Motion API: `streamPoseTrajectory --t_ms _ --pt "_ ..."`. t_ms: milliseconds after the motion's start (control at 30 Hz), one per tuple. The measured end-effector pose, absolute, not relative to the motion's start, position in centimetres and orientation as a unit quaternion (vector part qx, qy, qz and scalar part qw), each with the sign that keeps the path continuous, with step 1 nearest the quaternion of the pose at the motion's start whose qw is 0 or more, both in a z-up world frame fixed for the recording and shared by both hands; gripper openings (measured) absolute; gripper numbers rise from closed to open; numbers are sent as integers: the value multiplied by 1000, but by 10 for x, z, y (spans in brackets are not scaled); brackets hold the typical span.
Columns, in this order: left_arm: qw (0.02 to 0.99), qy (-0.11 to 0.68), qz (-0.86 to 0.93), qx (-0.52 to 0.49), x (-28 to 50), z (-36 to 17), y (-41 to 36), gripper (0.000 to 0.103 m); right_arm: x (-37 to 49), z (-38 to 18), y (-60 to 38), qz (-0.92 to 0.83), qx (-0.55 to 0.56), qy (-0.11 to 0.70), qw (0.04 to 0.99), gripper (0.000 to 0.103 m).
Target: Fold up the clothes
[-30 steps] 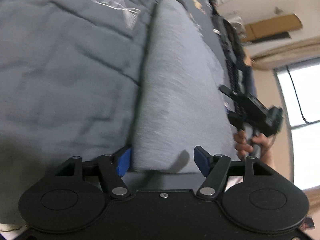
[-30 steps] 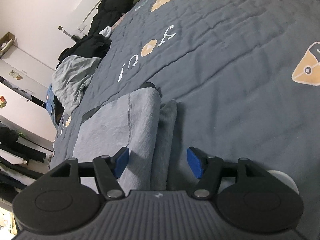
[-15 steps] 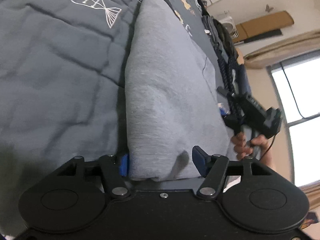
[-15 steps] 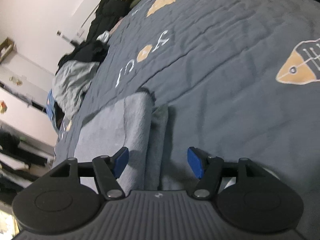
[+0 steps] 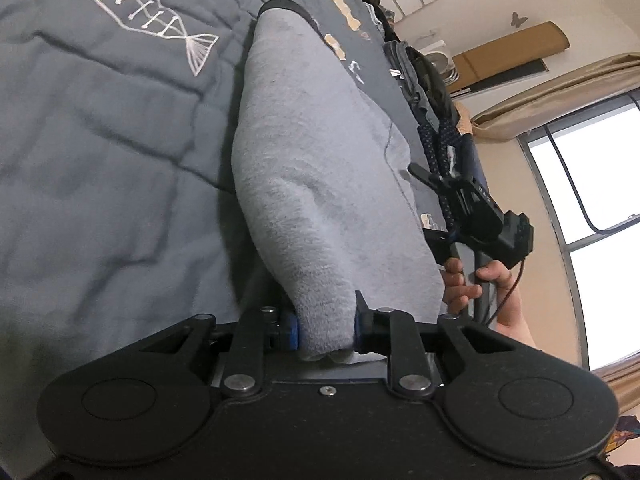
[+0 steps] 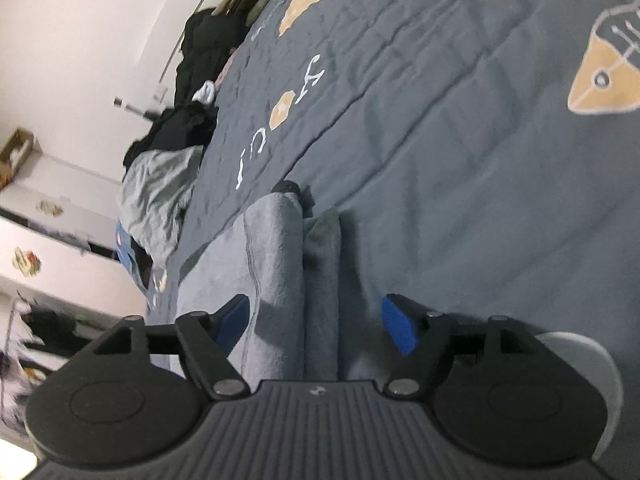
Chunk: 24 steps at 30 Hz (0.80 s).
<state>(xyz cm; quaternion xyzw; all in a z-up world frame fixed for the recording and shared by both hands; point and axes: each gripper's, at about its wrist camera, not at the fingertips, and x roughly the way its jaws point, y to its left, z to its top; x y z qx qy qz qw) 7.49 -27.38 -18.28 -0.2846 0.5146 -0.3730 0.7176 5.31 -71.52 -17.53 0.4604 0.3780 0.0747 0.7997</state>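
Bedroom; dark grey quilt (image 5: 100, 152) with fish print covers the bed. Folded grey sweatshirt (image 5: 320, 184) lies on the quilt, long axis running away from both cameras, dark collar at the far end. Left gripper (image 5: 326, 330): pads pinching the sweatshirt's near folded edge; half a second ago they stood apart. Right gripper (image 6: 316, 324): jaws spread, straddling the sweatshirt's edge (image 6: 288, 280), unchanged.

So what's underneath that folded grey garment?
The grey garment lies on a dark quilted bedspread printed with fish. Left tongs pinch its near edge. Whatever sits directly beneath the folds is hidden.
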Motion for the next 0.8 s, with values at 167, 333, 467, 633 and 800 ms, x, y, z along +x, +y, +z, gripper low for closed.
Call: streamPoseTrajectory --t_ms 167,333,467,633,800 --pt "718 518 -370 -281 73 -183 -273 23 61 -179 -706 90 476 360 797 80" --pt "720 517 -370 -277 72 -182 -272 23 76 -179 -688 112 422 356 826 100" --pt "721 518 -371 -272 69 -182 -269 23 83 -179 -691 118 428 347 826 103" --pt "721 520 -371 -268 67 -184 -265 23 87 -184 -701 104 477 335 806 99" --pt "720 524 -369 -267 67 -185 -264 23 94 -186 -694 69 472 353 805 32"
